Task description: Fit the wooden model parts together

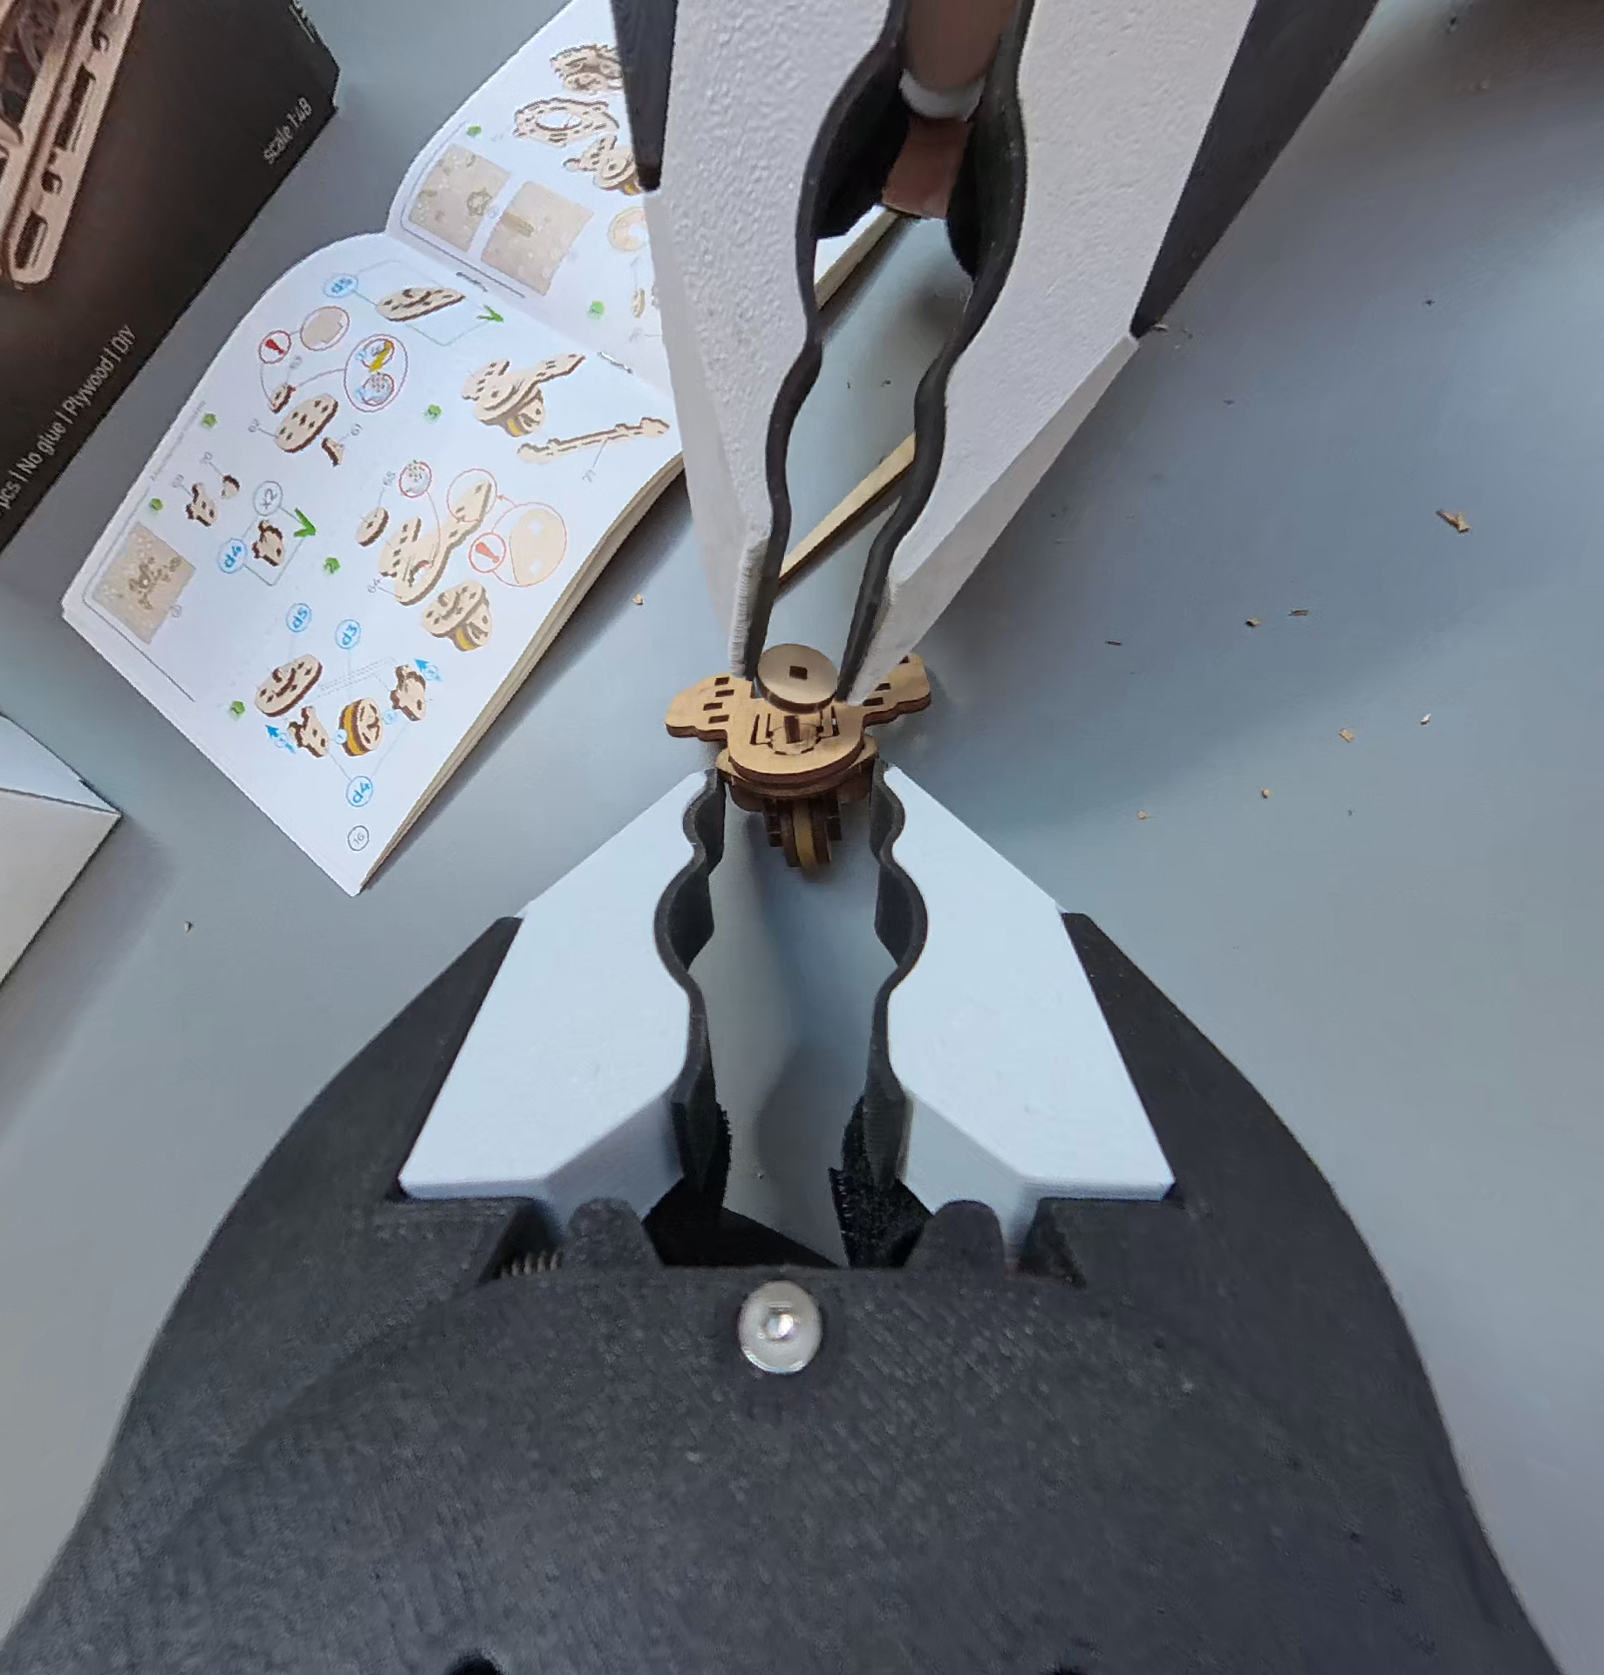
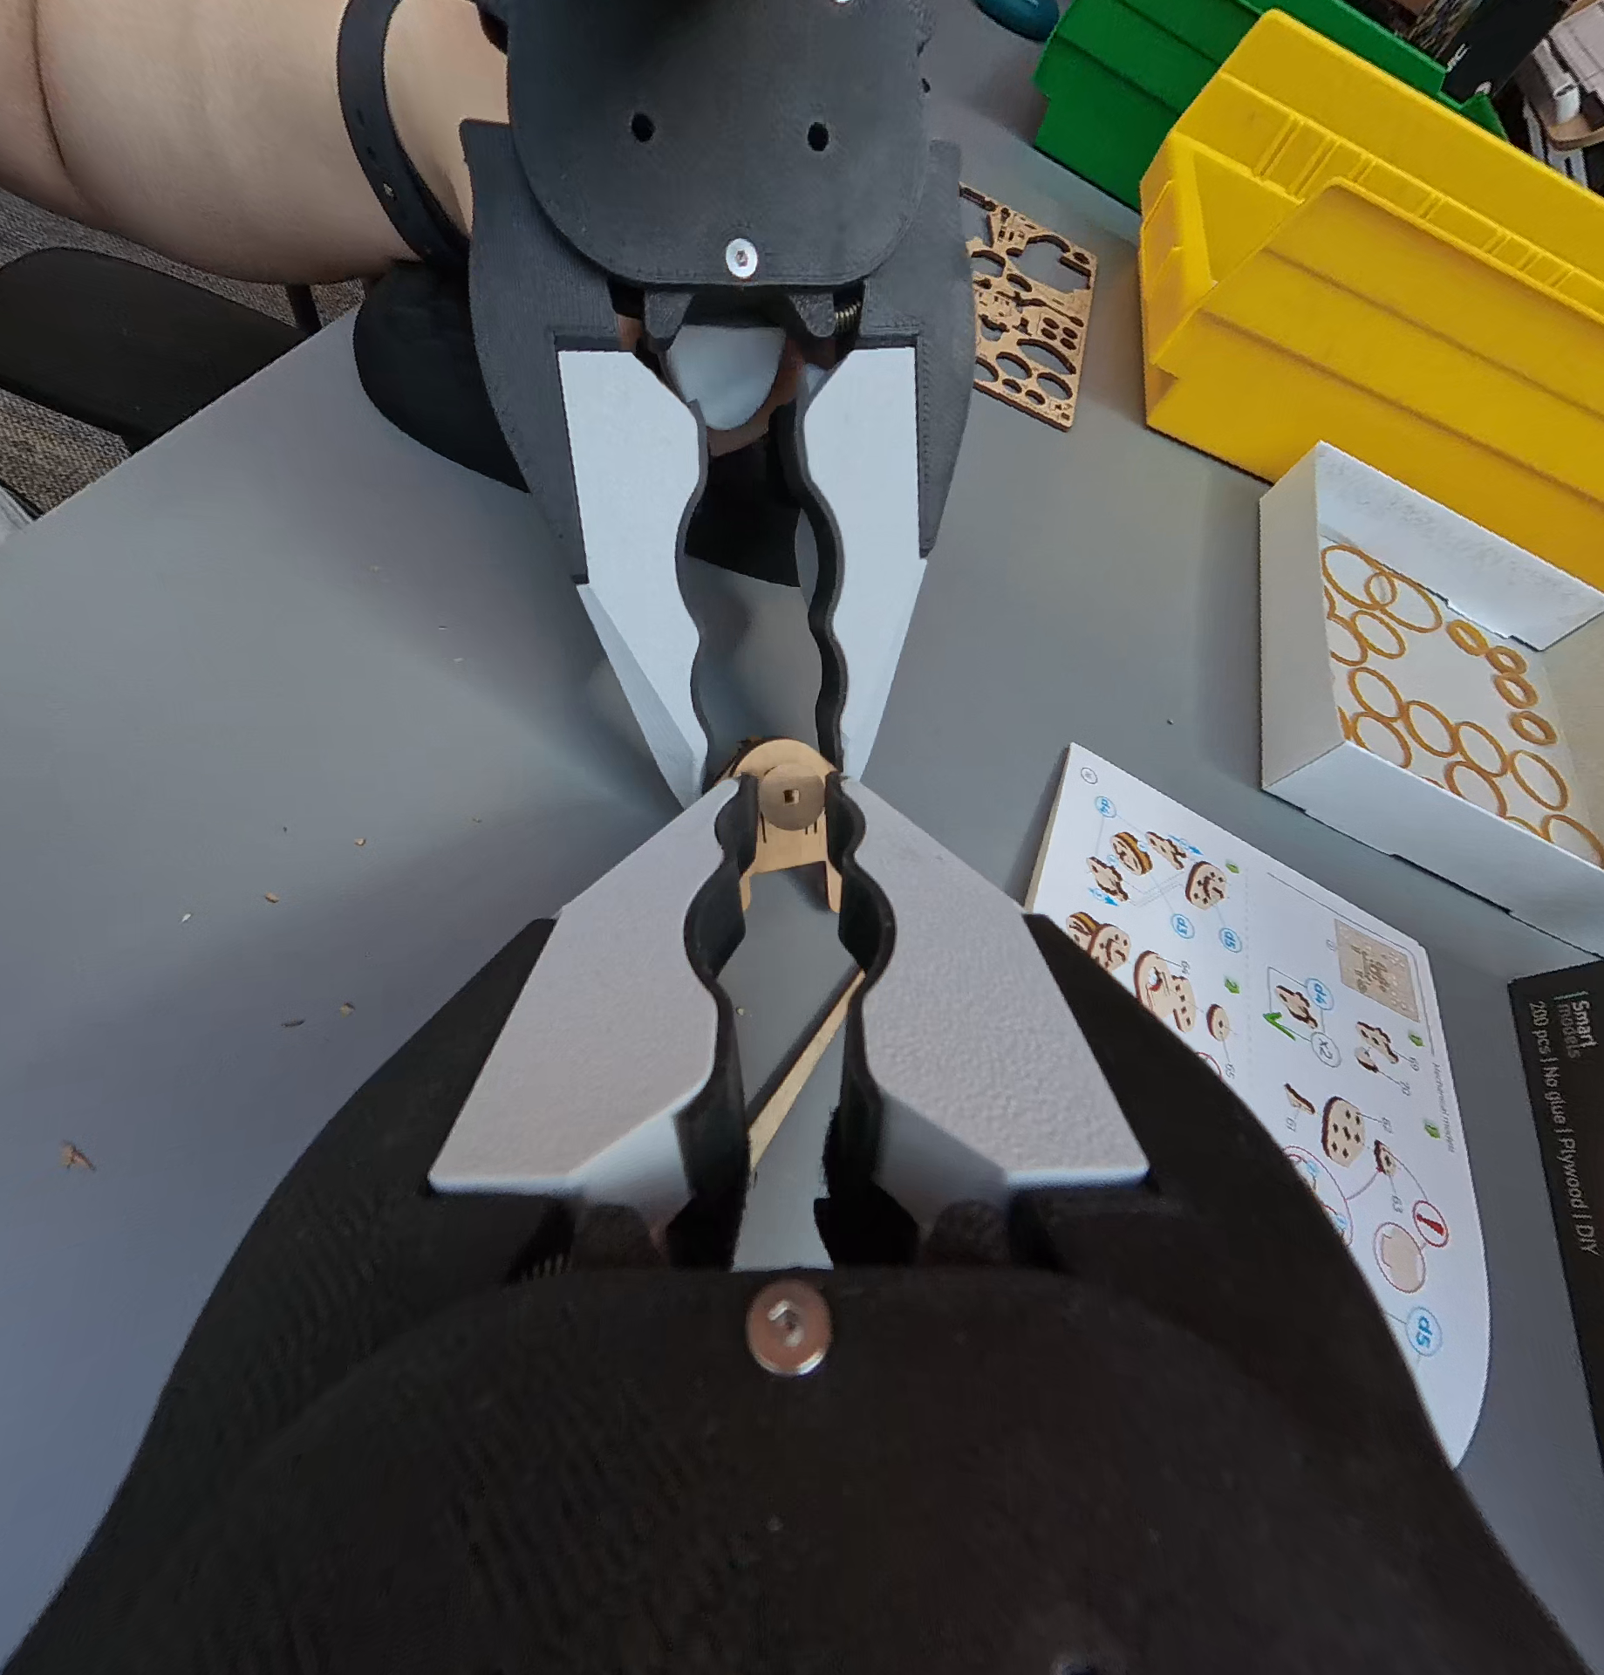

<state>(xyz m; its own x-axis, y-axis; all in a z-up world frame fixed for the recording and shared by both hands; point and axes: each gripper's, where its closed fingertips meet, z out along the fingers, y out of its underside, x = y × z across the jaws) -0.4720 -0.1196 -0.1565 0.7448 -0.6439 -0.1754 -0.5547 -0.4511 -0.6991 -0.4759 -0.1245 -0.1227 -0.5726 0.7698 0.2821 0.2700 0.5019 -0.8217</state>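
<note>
A small wooden assembly point(image 1: 762, 716) of stacked lobed plates is held above the grey table point(image 1: 1323, 906). My left gripper point(image 1: 796, 784) is shut on its lower stack from below in the left wrist view. My right gripper point(image 1: 798, 675) comes in from the top and is shut on a round wooden disc point(image 1: 793, 666) with a square hole, which sits on top of the assembly. In the right wrist view my right gripper point(image 2: 791, 802) pinches the disc point(image 2: 793, 807), and the left gripper point(image 2: 771, 757) faces it from the far side. The two grippers' tips almost touch.
An open instruction booklet point(image 1: 327, 544) point(image 2: 1278, 1042) and a black box point(image 1: 100, 227) point(image 2: 1586, 1178) lie beside the work. A thin wooden stick point(image 1: 857, 517) lies under the right gripper. Yellow bins point(image 2: 1378, 272), a white tray point(image 2: 1296, 634) of rings and a cut-out plywood sheet point(image 2: 1034, 308) stand behind. The tips of both grippers are at nearly the same place.
</note>
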